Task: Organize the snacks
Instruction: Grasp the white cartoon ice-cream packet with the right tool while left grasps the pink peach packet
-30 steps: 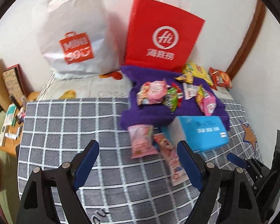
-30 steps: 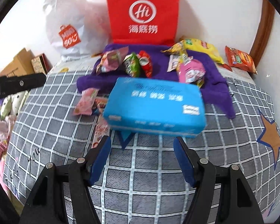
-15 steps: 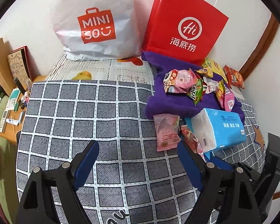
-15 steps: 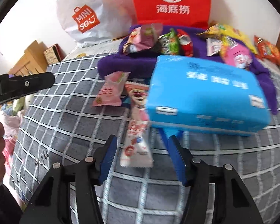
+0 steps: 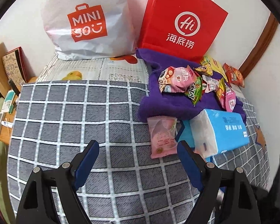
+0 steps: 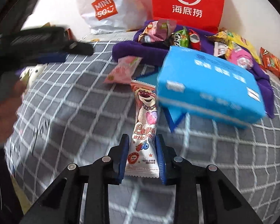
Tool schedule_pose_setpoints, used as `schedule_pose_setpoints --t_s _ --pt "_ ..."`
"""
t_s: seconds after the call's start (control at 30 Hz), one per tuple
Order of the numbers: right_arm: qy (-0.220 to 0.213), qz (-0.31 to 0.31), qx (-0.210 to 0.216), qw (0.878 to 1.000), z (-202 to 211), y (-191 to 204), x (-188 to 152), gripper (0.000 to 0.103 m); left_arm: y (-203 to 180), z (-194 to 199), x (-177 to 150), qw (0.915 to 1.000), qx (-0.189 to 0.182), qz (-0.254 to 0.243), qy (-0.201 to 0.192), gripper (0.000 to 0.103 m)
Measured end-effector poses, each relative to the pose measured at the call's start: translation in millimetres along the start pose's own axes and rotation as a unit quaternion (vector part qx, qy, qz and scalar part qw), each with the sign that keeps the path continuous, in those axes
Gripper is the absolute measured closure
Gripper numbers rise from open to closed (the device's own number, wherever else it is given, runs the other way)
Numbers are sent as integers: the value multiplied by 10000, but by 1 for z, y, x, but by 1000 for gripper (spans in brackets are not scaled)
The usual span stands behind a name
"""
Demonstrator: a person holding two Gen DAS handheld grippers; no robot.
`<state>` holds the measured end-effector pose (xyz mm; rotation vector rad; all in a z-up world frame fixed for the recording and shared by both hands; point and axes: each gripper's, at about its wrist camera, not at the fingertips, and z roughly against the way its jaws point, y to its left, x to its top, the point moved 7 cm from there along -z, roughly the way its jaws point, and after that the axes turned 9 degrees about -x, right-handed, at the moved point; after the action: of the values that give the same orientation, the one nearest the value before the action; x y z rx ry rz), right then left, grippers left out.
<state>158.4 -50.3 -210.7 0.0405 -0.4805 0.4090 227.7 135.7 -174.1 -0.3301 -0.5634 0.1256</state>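
Note:
A long pink bear snack pack (image 6: 145, 125) lies on the grey checked bed cover (image 6: 74, 112). My right gripper (image 6: 141, 141) has its fingers closed against both sides of the pack's near end. A pink square snack pack (image 5: 162, 136) (image 6: 123, 69) lies by the purple cloth (image 5: 169, 106) (image 6: 125, 46), which carries several snack packs (image 5: 179, 80) (image 6: 158, 29). My left gripper (image 5: 138, 149) is open and empty above the cover, left of the pink square pack. It shows blurred at the left of the right wrist view.
A blue tissue box (image 5: 220, 130) (image 6: 209, 85) lies next to the snacks. A white MINISO bag (image 5: 85, 22) and a red bag (image 5: 181, 24) stand at the wall. An orange chip bag (image 5: 233, 74) lies at the far right. A wooden desk (image 5: 1, 130) is at the left edge.
My right gripper has moved left from the tissue box to the bear snack pack and narrowed onto it. My left gripper has swung left and closer to the bags.

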Motion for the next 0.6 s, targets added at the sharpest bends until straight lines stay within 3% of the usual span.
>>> schedule_pose_setpoints --t_s 0.1,0.2,0.3,0.5,0.57,0.6 --pt "25 -33 81 10000 13 -11 -21 74 -7 -13 1 10000 -35 -32 64 18" --pt "-53 -117 -257 9996 25 -32 -34 74 -15 -27 2 9998 7 -123 122 19" --pt "-69 -349 -320 9989 30 -55 -42 74 -21 -41 4 9998 44 -143 164 20" --pt "89 -522 -616 9967 16 -91 -49 72 -31 -68 1 9989 208 -271 311 22" --pt "-10 -424 -640 9971 16 -92 -47 69 -33 -74 0 9984 268 -332 357 27" --pt "-43 -399 -649 9971 16 -93 -45 62 -33 -77 -1 9983 288 -345 380 31"
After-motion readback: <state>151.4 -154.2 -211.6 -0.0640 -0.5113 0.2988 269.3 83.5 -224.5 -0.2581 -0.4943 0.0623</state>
